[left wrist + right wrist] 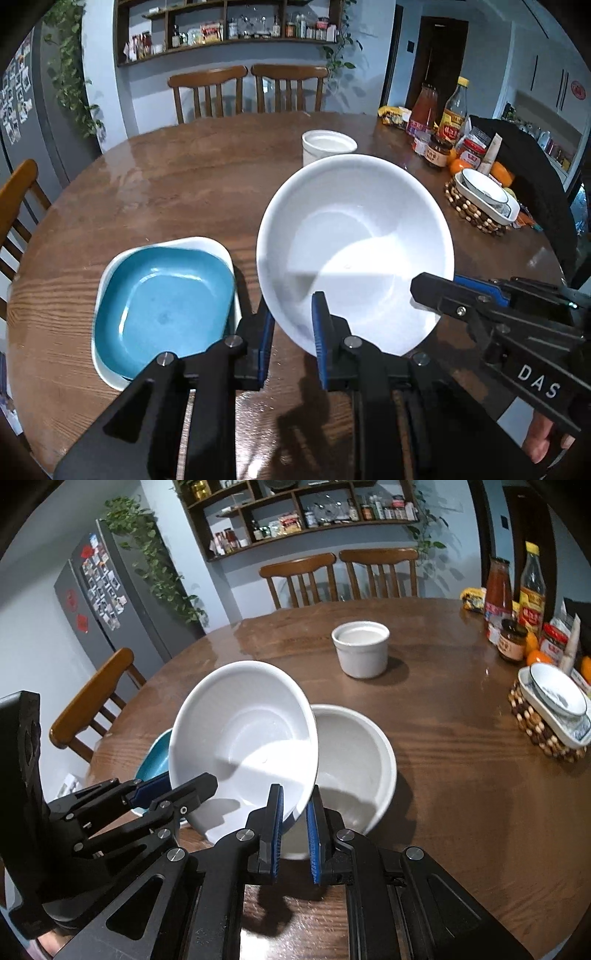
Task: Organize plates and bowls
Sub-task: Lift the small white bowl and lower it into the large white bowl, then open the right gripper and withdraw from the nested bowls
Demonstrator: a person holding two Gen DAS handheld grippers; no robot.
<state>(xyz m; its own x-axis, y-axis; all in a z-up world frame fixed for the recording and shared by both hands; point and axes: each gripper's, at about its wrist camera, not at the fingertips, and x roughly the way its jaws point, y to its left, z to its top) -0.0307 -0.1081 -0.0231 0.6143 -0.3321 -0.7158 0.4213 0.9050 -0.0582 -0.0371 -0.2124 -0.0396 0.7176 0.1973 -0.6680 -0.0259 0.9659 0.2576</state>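
White bowl (243,746) held tilted above tabletop (461,775), rim clamped by both left hand-held gripper (293,334) and right hand-held gripper (295,834). Nesting into grey bowl (358,760) judged next; level lowering required.

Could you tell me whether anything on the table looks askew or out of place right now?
The white bowl is tipped steeply, held off the table by both the left claw and right claw, above a second white bowl. Nothing looks spilled or broken.
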